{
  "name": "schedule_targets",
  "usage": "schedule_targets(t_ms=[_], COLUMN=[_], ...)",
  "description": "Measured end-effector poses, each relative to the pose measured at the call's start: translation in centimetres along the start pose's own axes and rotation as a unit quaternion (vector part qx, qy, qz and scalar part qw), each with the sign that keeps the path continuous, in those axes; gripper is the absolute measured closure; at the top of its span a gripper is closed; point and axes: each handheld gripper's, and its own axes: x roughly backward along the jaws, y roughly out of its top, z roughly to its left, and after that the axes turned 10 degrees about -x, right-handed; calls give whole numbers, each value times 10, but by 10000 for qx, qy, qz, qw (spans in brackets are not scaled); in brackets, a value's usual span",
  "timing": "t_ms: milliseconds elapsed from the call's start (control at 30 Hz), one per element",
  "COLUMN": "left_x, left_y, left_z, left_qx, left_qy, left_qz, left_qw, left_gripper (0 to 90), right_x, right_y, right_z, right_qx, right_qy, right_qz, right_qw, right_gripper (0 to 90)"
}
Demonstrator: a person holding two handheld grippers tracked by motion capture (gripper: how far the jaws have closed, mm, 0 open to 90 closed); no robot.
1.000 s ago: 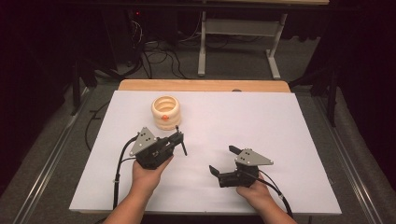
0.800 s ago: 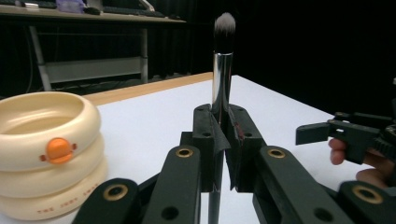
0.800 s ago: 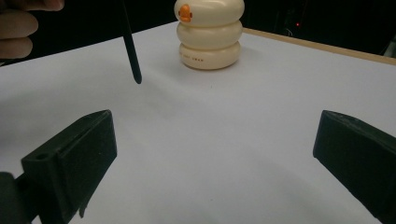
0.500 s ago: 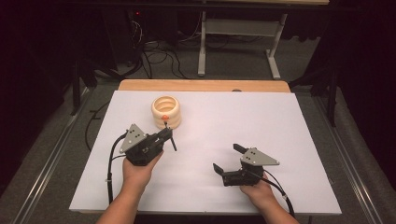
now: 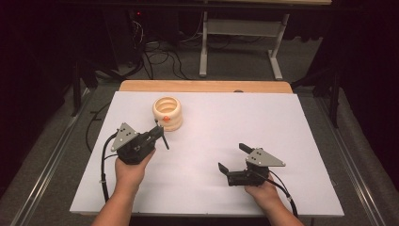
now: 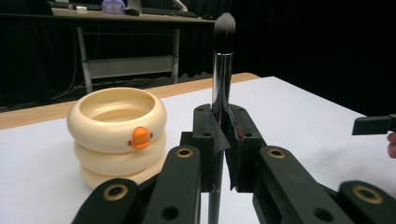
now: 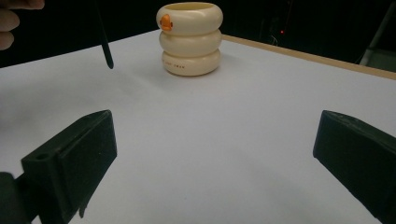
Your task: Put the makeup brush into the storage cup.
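Clamped slim black-handled makeup brush [image 6: 221, 70] in left gripper [image 5: 159, 133], just beside cream ringed plastic holder [image 5: 167, 113]. Kept right gripper [image 5: 231, 157] spread wide, well apart from holder

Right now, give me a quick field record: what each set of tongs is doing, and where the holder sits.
left tongs: shut on makeup brush, bristles up
right tongs: open, nothing between them, low over the table
holder: cream ringed cup with an orange knob, upright, far left part of the white table
brush to holder: apart, brush just beside the holder, not yet inside
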Motion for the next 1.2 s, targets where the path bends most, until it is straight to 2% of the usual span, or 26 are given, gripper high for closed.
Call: schedule_targets(t_ms=[167,333,567,867,933,1033,1200], left_x=[3,7,14,14,14,14,13], left_y=[-1,-2,-4,-4,-3,2,9], left_z=[7,15,26,29,30,32,34], left_qx=[19,45,104,122,88,181,170], left_qy=[124,291,507,532,538,560,595], left_qz=[32,35,14,19,54,7,-4], left_qw=[9999,9996,9987,9985,9985,9983,9981], left_gripper=[831,831,831,832,832,833,833], right_x=[2,3,4,4,4,5,5], right_y=[1,2,2,2,2,3,3], right_z=[-2,-3,-4,-5,-5,-6,-6], right_qx=[-69,52,76,112,110,109,110], right_qy=[12,-12,-58,-84,-105,-98,-85], right_qz=[-18,-35,-9,-10,-12,-25,-38], right_qw=[10000,10000,10000,9999,9999,9999,9999], right_gripper=[10,10,10,10,10,10,10])
